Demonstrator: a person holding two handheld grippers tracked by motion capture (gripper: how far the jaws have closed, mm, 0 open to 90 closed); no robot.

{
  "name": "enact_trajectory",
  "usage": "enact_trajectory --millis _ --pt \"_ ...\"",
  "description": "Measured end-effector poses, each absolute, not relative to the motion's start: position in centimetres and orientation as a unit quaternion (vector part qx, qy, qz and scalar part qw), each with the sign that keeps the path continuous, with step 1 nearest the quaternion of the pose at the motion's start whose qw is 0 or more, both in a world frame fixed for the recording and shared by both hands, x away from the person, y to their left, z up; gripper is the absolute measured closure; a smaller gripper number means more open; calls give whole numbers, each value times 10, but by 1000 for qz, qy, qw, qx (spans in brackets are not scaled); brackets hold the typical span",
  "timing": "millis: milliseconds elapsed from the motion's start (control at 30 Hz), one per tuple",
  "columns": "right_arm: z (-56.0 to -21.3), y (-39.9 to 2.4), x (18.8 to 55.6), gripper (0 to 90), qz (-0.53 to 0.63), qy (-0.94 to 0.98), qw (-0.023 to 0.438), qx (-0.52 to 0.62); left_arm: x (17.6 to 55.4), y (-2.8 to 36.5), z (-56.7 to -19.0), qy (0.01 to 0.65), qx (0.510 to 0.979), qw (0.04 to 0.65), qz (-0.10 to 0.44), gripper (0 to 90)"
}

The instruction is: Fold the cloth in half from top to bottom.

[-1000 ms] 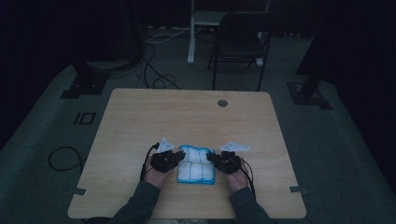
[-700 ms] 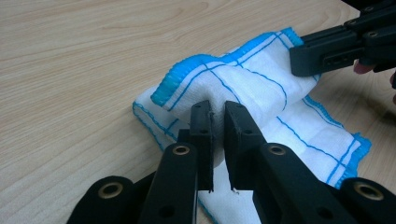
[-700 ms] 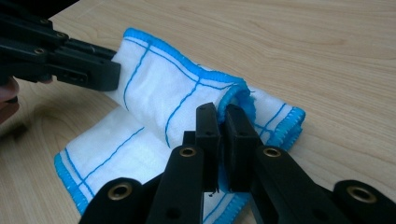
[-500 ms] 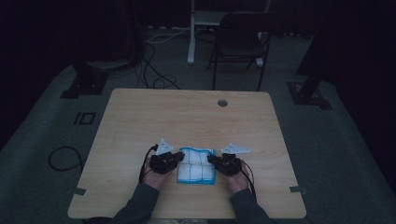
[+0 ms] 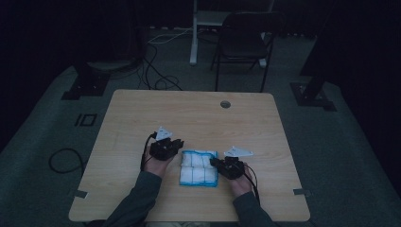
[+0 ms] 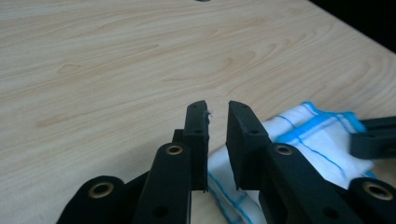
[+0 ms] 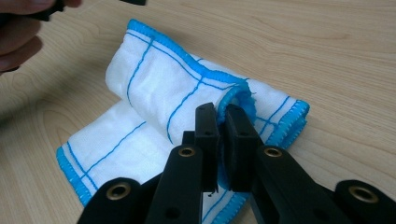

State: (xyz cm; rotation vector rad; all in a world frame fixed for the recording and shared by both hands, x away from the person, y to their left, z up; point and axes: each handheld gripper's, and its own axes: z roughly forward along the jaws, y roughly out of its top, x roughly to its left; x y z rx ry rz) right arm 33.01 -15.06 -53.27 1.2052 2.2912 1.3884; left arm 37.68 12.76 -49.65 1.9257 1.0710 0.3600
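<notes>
A white cloth with blue edging and blue lines (image 5: 198,171) lies folded on the wooden table (image 5: 198,118) near its front edge. My right gripper (image 5: 214,162) is at the cloth's right side. In the right gripper view its jaws (image 7: 222,114) are shut on a raised fold of the cloth's (image 7: 159,84) blue hem. My left gripper (image 5: 178,144) hovers just off the cloth's upper left corner. Its jaws (image 6: 217,109) have just been opening and stand slightly apart with nothing between them. The cloth (image 6: 317,140) lies below and to the right of them.
A round cable hole (image 5: 225,104) sits near the table's far edge. Beyond the table stand a dark chair (image 5: 246,42) and a white post (image 5: 194,33). Cables (image 5: 156,71) and black stand feet (image 5: 87,85) lie on the floor. The person's left hand (image 7: 18,32) shows at top left of the right gripper view.
The left gripper has let go of the cloth's left edge and moved up and to the left, away from it. The right gripper has stayed put on the cloth.
</notes>
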Motion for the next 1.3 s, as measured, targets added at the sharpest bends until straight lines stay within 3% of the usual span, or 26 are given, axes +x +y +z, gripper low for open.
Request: enact_trajectory --millis 500,800,1300 --pt "-531 -152 328 827 471 777 102 404 377 122 -515 434 788 426 95 719" --pt "-530 -153 326 763 473 777 102 402 361 124 -514 427 788 435 89 716" --pt "-530 -158 321 745 473 776 101 404 339 127 -514 415 787 448 86 714"
